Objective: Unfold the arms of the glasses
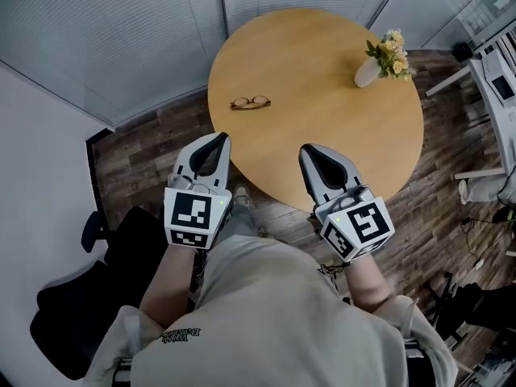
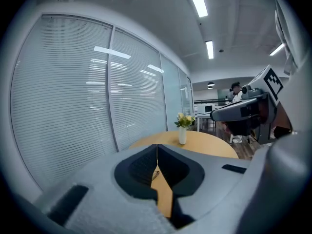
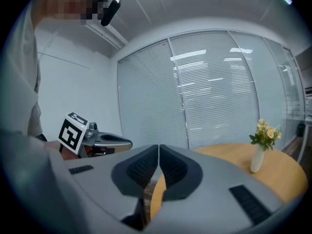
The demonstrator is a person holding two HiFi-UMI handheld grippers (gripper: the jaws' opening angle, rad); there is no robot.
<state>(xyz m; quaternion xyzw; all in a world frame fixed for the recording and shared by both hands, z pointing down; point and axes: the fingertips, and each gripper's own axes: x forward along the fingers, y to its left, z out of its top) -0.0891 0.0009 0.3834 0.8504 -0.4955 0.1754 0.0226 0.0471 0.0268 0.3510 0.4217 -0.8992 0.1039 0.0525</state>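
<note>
Blinds [image 1: 121, 31] across the 12 o'clock side, wood floor [image 1: 153, 160] below. Round table [image 1: 322, 127] sits centre frame in head view. Black chair [image 1: 89, 305] at 8 o'clock, off the table. Left gripper [image 1: 219, 139] is at the table's 8 o'clock rim and right gripper [image 1: 310, 150] is over the 6 o'clock rim. Both point toward 12 and are held above the tabletop, touching nothing. Left gripper view: jaws clenched, tips meeting in a thin seam, nothing between them, only tabletop showing through the gap lower down. Right gripper view: same, jaws pressed together and empty. Vase [image 1: 367, 73] with yellow flowers [image 1: 393, 53] stands upright near the table's 2 o'clock edge. Glasses [image 1: 250, 102] lie flat on the table at its 9 o'clock side, near the rim, well apart from both grippers and from the vase. They are just ahead of the left gripper's line. Arm position is too small to read.
</note>
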